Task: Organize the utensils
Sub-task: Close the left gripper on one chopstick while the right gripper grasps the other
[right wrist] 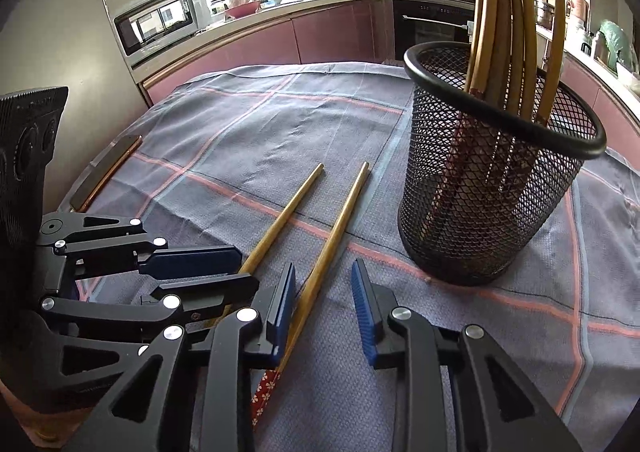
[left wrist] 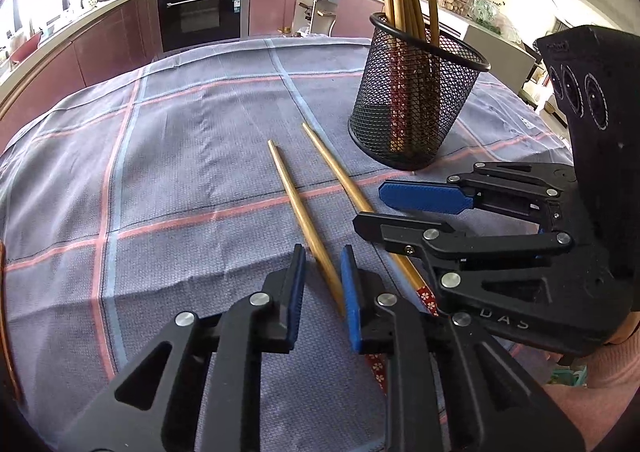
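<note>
Two golden chopsticks lie side by side on the checked tablecloth (left wrist: 180, 172). The left chopstick (left wrist: 296, 200) (right wrist: 288, 208) runs back between the blue pads of my left gripper (left wrist: 322, 252) (right wrist: 248, 272). It rests against the right pad, with a gap on its other side. The right chopstick (left wrist: 336, 168) (right wrist: 344, 212), with a red flowered handle end, lies between the pads of my right gripper (right wrist: 324, 266) (left wrist: 370, 208). It sits by the left pad, clear of the right one. Just beyond stands a black mesh holder (left wrist: 416, 100) (right wrist: 492, 192) with several chopsticks upright in it.
A dark phone (right wrist: 106, 172) lies near the table's left edge. The two grippers sit close together, side by side. A pink sleeve (left wrist: 600, 372) shows behind the right gripper. Kitchen counters and an oven (left wrist: 200, 12) run behind the table.
</note>
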